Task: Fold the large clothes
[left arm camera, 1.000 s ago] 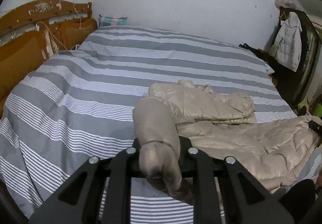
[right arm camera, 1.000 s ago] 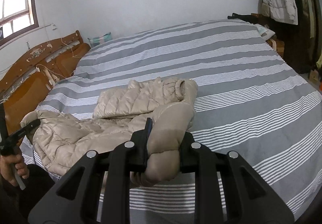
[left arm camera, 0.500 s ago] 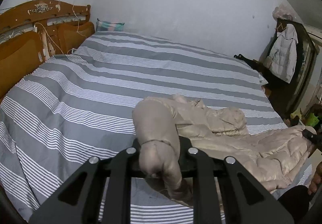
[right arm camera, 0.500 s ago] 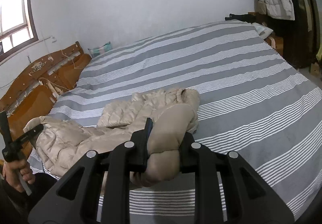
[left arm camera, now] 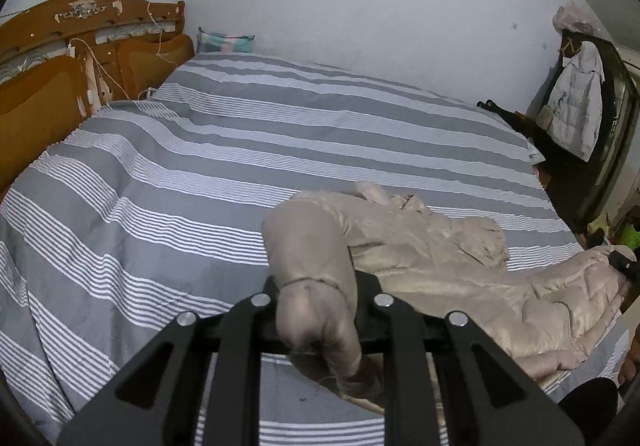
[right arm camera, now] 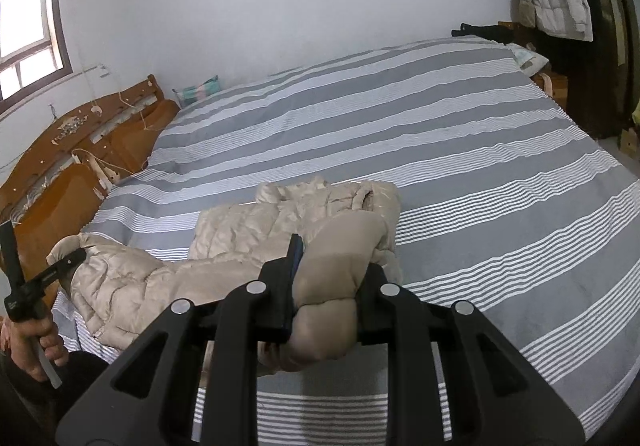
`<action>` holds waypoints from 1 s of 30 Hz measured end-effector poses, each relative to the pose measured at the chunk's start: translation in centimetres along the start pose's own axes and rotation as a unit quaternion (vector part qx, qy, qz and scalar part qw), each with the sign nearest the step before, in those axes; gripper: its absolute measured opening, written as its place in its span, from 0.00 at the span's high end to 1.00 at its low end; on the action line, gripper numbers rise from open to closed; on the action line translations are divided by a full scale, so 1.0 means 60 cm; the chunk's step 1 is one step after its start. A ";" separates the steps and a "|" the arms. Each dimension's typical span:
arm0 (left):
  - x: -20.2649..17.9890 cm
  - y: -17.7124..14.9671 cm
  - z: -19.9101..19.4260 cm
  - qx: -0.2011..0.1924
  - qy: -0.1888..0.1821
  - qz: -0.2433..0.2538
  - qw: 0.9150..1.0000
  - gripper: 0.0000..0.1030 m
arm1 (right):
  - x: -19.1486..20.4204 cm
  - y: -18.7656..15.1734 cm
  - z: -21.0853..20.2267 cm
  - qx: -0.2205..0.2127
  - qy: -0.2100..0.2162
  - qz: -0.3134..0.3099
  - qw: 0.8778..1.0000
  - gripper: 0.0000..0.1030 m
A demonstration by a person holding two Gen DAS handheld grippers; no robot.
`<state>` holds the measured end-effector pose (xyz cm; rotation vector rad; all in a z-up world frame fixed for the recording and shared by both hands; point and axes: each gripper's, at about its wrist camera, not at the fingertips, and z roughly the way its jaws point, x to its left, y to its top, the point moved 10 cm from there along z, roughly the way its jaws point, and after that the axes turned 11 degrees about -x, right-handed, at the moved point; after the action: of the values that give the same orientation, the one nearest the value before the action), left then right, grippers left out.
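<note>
A beige puffer jacket (left arm camera: 432, 258) lies near the front edge of a grey and white striped bed (left arm camera: 224, 165). My left gripper (left arm camera: 316, 286) is shut on one bunched corner of the jacket. My right gripper (right arm camera: 332, 274) is shut on another bunched corner of the jacket (right arm camera: 256, 230). Each gripper shows in the other's view: the right one at the far right (left arm camera: 622, 264), the left one at the far left (right arm camera: 60, 266), both clamped on the jacket's edge. The jacket's upper part is folded over on the bed; the lower part stretches between the two grippers.
A wooden headboard (left arm camera: 48, 57) stands at the bed's left side. A small pillow (left arm camera: 224, 41) lies at the far corner by the wall. A white jacket (left arm camera: 576, 101) hangs on a dark wardrobe at the right. Dark clothing (right arm camera: 484, 31) lies on the bed's far corner.
Both grippers have lifted and pulled back toward the bed's front edge with the jacket held. The folded upper part has crumpled and slid nearer to me.
</note>
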<state>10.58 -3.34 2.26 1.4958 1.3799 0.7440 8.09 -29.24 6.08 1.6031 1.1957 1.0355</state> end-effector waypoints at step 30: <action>0.008 0.012 0.322 0.041 0.020 -0.023 0.999 0.82 | -0.054 0.007 0.305 0.034 -0.036 0.009 0.999 0.78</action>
<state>28.33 -7.25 -4.43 1.5149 1.4858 0.7005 24.88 -35.28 0.88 1.6923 1.1806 0.9485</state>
